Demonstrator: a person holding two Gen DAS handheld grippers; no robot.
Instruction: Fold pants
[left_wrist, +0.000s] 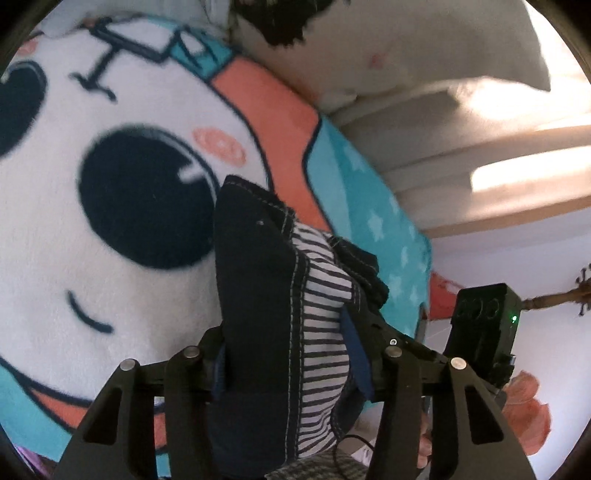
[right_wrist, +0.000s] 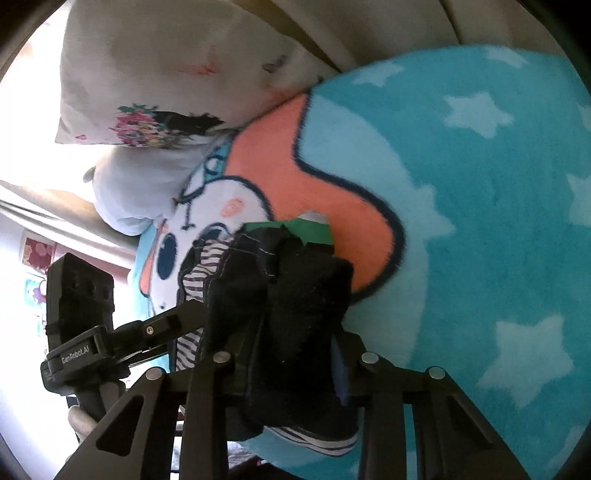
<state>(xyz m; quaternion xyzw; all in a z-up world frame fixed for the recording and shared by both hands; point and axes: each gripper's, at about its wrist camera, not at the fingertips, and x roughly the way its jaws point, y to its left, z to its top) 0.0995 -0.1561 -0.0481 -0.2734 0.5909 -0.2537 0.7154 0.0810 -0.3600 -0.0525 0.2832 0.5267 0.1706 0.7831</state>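
Note:
The pants (left_wrist: 258, 295) are dark navy with white stitching and a black-and-white striped lining. My left gripper (left_wrist: 286, 354) is shut on a bunched edge of them and holds it up above the cartoon blanket (left_wrist: 110, 221). In the right wrist view my right gripper (right_wrist: 288, 354) is shut on another dark bunch of the pants (right_wrist: 295, 295), with a green label and striped lining showing. The left gripper (right_wrist: 159, 325) shows there at the left, close by. The fingertips of both grippers are hidden in the fabric.
The blanket (right_wrist: 480, 221) is turquoise with white stars, an orange band and a white cartoon face. A white floral pillow (right_wrist: 147, 85) and beige bedding (left_wrist: 443, 155) lie at its far edge. The right gripper's black body (left_wrist: 484, 325) shows at the left view's right side.

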